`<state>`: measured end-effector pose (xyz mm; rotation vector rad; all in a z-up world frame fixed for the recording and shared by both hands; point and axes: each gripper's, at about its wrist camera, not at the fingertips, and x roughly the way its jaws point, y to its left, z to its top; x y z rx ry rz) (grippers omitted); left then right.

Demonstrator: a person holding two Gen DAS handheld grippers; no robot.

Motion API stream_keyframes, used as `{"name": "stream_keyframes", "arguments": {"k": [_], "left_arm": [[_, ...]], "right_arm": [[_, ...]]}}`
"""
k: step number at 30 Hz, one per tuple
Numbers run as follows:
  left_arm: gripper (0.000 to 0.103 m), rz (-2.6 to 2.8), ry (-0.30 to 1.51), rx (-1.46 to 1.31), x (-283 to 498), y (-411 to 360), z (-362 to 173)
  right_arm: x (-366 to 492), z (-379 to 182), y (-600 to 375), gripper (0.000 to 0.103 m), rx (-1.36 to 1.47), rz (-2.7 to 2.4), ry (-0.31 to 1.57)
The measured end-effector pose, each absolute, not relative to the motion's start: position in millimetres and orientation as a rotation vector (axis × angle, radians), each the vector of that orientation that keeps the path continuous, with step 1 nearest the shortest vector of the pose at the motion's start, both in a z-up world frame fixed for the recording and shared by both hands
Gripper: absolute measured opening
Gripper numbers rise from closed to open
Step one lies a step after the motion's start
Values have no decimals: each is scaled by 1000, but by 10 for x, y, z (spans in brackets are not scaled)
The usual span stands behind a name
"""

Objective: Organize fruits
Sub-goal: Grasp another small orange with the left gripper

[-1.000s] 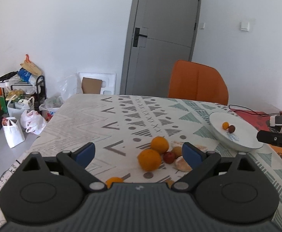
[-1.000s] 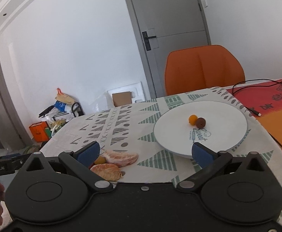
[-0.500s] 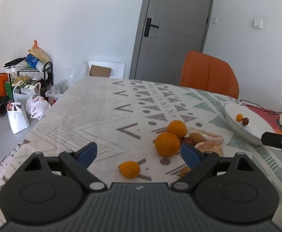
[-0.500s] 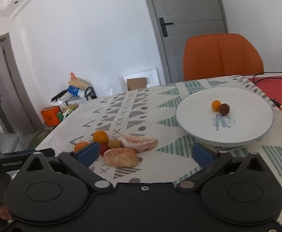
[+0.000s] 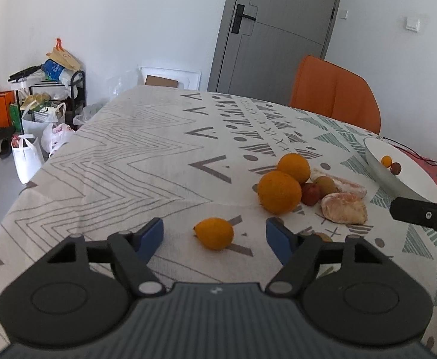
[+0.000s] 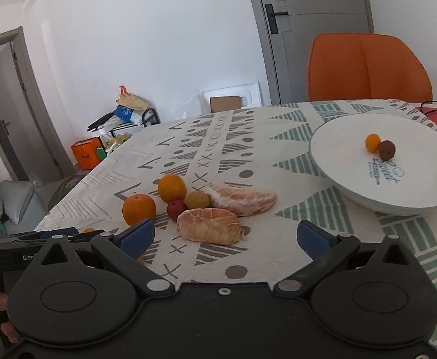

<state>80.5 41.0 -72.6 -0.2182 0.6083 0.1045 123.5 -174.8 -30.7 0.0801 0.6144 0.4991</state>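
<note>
My left gripper (image 5: 215, 234) is open, its blue pads either side of a small orange citrus (image 5: 214, 233) on the patterned tablecloth. Beyond it lie two oranges (image 5: 279, 191), a small red fruit (image 5: 310, 194), a yellow-green fruit (image 5: 326, 186) and two peeled citrus pieces (image 5: 344, 208). My right gripper (image 6: 224, 236) is open and empty, just in front of a peeled piece (image 6: 209, 226). The second peeled piece (image 6: 242, 199), oranges (image 6: 139, 208) and red fruit (image 6: 176, 208) lie beyond. A white plate (image 6: 353, 185) to the right holds a tiny orange fruit (image 6: 372, 142) and a brown fruit (image 6: 387, 149).
An orange chair (image 6: 368, 65) stands behind the table's far edge. A red mat and black cable (image 6: 436, 106) lie past the plate. Bags and a cluttered rack (image 5: 39, 113) stand on the floor to the left. The right gripper's body (image 5: 421, 214) shows in the left view.
Both grippers have pulled back and turned toward the fruit pile. The small citrus now sits between the left pads; the fruit cluster has come into the right view. Both stay open.
</note>
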Motion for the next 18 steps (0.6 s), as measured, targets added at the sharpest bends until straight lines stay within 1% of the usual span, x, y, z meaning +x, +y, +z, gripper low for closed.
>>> {"name": "stream_keyframes", "arguments": {"k": [2, 4, 5, 6, 7, 8, 18], "left_arm": [[71, 110, 611, -202, 826, 394, -725], [64, 123, 611, -192, 840, 390, -724], [56, 135, 608, -197, 839, 400, -725], [45, 150, 605, -200, 834, 413, -725], [39, 157, 602, -204, 827, 433, -720], [23, 152, 601, -216, 821, 461, -716], [23, 124, 576, -276, 778, 589, -664]], "right_arm": [[1258, -337, -1733, 103, 83, 501, 624], [1285, -366, -1713, 103, 83, 501, 634], [1303, -379, -1699, 103, 80, 502, 638], [1321, -387, -1687, 103, 78, 502, 641], [1340, -397, -1671, 103, 76, 502, 645], [1359, -404, -1652, 103, 75, 502, 649], [1496, -467, -1457, 103, 49, 521, 684]]}}
